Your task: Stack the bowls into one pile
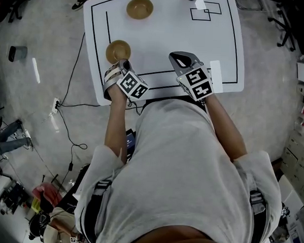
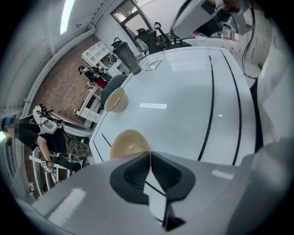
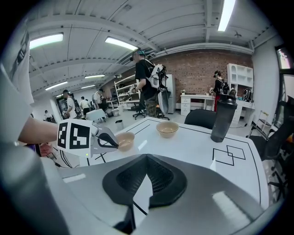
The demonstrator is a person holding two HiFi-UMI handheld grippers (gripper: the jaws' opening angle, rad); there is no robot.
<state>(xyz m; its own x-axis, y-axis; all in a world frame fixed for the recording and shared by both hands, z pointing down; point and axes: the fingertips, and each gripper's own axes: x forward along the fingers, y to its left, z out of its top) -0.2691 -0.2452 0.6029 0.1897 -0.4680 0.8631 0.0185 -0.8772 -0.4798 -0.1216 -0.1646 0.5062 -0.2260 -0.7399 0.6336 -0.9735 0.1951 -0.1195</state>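
Two tan bowls stand apart on the white table. The near bowl sits by the left edge; the far bowl is farther back. My left gripper is shut, its tips right at the near bowl's side, with nothing seen between the jaws. My right gripper hovers shut over the table's front middle, holding nothing.
A dark shaker bottle stands at the table's far edge beside drawn squares. Black lines frame the tabletop. A black chair is behind the table. People stand in the room beyond. Cables lie on the floor at left.
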